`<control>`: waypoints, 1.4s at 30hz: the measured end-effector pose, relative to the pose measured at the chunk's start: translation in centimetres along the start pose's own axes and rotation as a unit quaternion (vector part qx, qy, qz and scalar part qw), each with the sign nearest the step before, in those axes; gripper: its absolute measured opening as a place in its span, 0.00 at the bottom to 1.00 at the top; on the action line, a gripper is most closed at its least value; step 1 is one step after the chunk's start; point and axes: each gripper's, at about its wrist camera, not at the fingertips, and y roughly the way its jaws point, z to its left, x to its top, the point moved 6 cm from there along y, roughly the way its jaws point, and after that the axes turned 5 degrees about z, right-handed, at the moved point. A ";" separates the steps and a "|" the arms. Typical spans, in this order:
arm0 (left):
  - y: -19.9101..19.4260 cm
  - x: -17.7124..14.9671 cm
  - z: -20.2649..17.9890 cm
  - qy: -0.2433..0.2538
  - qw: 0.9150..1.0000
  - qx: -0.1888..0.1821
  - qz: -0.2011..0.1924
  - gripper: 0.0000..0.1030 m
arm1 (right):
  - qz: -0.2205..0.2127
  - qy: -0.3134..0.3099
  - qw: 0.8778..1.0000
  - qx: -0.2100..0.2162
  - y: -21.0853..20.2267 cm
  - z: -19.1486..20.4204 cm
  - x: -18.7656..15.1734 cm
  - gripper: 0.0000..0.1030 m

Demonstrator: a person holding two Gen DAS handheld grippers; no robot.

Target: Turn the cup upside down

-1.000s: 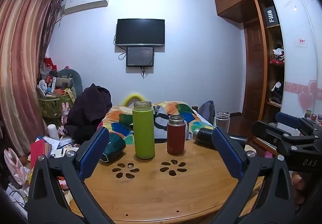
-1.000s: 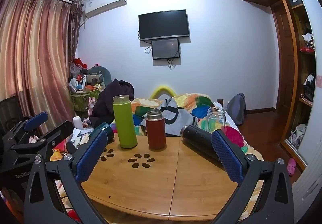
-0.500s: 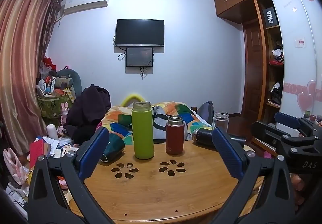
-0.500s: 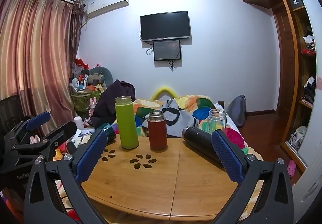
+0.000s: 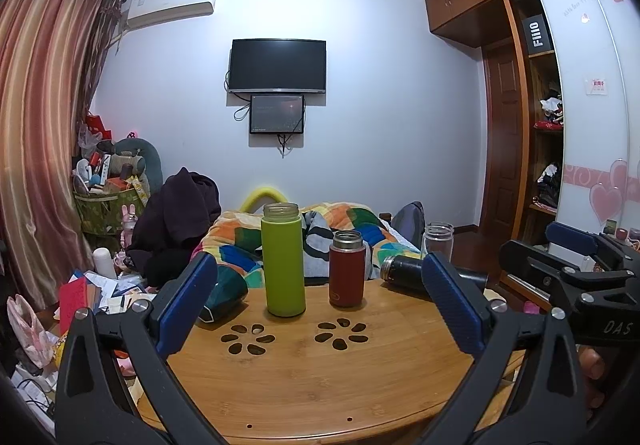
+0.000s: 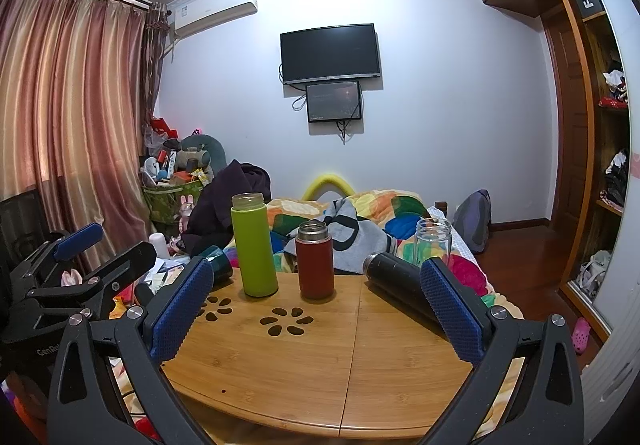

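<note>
A tall green cup (image 5: 282,260) (image 6: 254,245) and a shorter red cup (image 5: 347,269) (image 6: 314,260) stand upright, mouths up, on the round wooden table (image 5: 320,373) (image 6: 320,357). A black flask (image 5: 408,269) (image 6: 396,281) lies on its side at the right. A dark teal cup (image 5: 224,291) (image 6: 218,265) lies at the table's left edge. A clear glass jar (image 5: 439,241) (image 6: 433,241) stands behind the flask. My left gripper (image 5: 318,303) and right gripper (image 6: 316,309) are both open and empty, held over the table's near side, short of the cups.
A bed with a colourful quilt (image 5: 344,221) lies behind the table. Clutter and a basket (image 5: 104,205) fill the floor at left. A wardrobe (image 6: 592,165) stands at right. The right gripper shows in the left wrist view (image 5: 572,265).
Both grippers have drifted very slightly; the view has shifted a little. The cups have not moved.
</note>
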 end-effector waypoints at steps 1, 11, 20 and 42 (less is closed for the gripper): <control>0.0 0.0 0.0 0.000 1.000 0.000 0.000 1.00 | 0.000 0.000 1.000 0.000 0.0 0.0 0.0 1.00; -0.1 0.0 0.0 0.000 1.000 0.001 -0.001 1.00 | -0.003 -0.001 1.000 0.002 -0.3 0.1 0.2 1.00; -0.3 0.1 0.1 -0.002 1.000 0.002 -0.002 1.00 | -0.006 -0.003 1.000 0.004 -0.4 0.4 0.3 1.00; -0.3 0.1 0.1 -0.002 1.000 0.001 -0.002 1.00 | -0.008 -0.003 1.000 0.004 -0.6 0.6 0.4 1.00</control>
